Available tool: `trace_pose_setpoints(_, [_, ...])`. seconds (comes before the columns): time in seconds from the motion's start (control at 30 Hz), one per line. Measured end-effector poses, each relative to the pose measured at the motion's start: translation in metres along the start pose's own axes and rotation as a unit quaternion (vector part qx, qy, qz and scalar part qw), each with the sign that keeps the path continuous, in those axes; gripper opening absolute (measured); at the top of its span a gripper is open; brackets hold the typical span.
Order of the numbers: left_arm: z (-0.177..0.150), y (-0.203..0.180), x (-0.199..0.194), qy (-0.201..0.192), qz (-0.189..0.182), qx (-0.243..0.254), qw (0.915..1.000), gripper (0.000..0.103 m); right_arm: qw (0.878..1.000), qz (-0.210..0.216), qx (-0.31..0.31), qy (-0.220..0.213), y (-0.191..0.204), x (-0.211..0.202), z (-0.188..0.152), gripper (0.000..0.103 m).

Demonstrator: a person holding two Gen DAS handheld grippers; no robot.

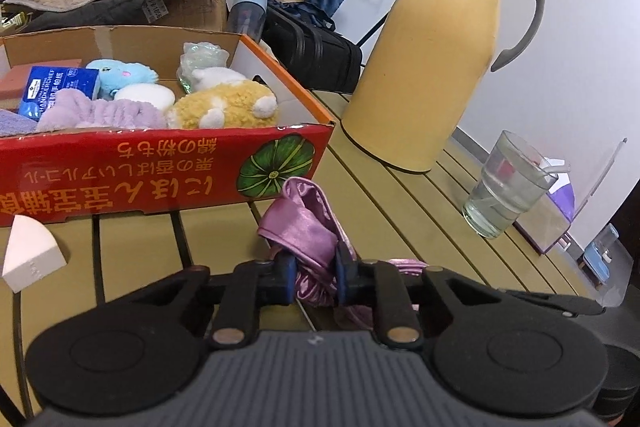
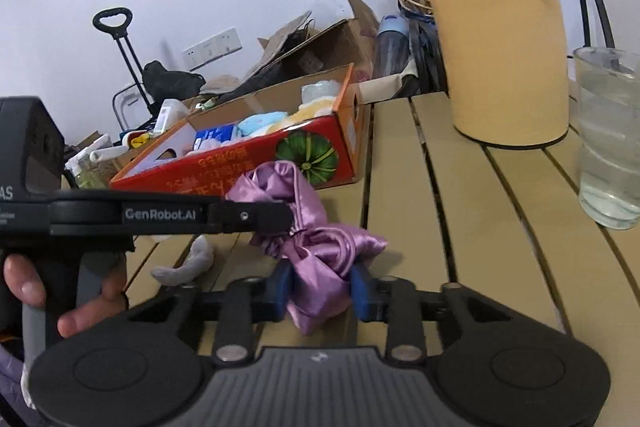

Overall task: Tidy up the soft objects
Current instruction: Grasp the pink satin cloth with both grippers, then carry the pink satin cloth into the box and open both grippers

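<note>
Left wrist view: the pouch, a crumpled purple satin piece, lies on the slatted table just before the red box, with the left gripper clamped on its near folds. Right wrist view: the right gripper grips the pouch's other end between its blue pads, while the left gripper's finger reaches in from the side, a hand on its handle. Plush toys fill the box; a yellow jug and glass stand to its right.

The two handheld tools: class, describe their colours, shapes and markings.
The right tool has blue finger pads, black linkage arms with silver pivots, two round black discs and a ribbed grey body. The left tool matches; from the side it shows white "GenRobot.AI" lettering and a grey handle.
</note>
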State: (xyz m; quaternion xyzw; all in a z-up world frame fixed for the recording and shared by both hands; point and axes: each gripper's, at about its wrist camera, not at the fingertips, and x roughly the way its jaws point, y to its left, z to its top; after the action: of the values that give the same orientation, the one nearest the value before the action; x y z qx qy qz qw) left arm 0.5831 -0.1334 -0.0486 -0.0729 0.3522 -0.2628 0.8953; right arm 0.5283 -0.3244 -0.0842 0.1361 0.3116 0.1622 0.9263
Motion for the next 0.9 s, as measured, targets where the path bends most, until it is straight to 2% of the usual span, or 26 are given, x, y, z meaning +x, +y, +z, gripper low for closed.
trace_pose_setpoints(0.13, [0.000,-0.001,-0.015,-0.012,-0.003,-0.007,0.9999,0.017,1.000,0.009,-0.001,-0.012,0.006,-0.008,-0.001,0.019])
trace_pose_setpoints(0.23, [0.009,-0.002,-0.039,-0.039,-0.010,-0.010,0.9991,0.017,0.999,0.018,-0.015,-0.036,0.019,-0.021,0.007,0.018])
trace_pose_setpoints(0.33, [0.038,0.001,-0.061,-0.072,-0.009,-0.003,0.9973,0.017,0.997,0.036,-0.033,-0.060,0.036,-0.028,0.030,0.018])
trace_pose_setpoints(0.43, [0.084,0.012,-0.062,-0.088,0.017,0.016,0.9958,0.017,0.995,0.043,-0.051,-0.068,0.053,-0.008,0.069,0.018])
trace_pose_setpoints(0.5, [0.119,0.029,-0.048,-0.089,0.038,0.024,0.9950,0.017,0.996,0.050,-0.048,-0.058,0.063,0.025,0.106,0.018])
trace_pose_setpoints(0.67, [0.181,0.097,0.018,-0.059,0.064,-0.025,0.9959,0.019,0.999,0.025,-0.034,-0.009,0.069,0.123,0.169,0.018])
trace_pose_setpoints(0.73, [0.191,0.116,0.048,-0.040,0.086,-0.041,0.9946,0.033,0.999,-0.007,-0.037,0.017,0.068,0.165,0.184,0.018])
trace_pose_setpoints(0.8, [0.193,0.126,0.068,-0.011,0.109,-0.030,0.9936,0.035,0.996,-0.055,-0.043,0.047,0.070,0.205,0.191,0.019])
trace_pose_setpoints(0.83, [0.193,0.129,0.071,-0.009,0.124,-0.025,0.9919,0.035,0.994,-0.080,-0.049,0.058,0.071,0.218,0.190,0.020])
trace_pose_setpoints(0.9, [0.190,0.135,0.060,-0.022,0.113,-0.021,0.9932,0.040,0.992,-0.086,-0.059,0.074,0.077,0.231,0.184,0.023])
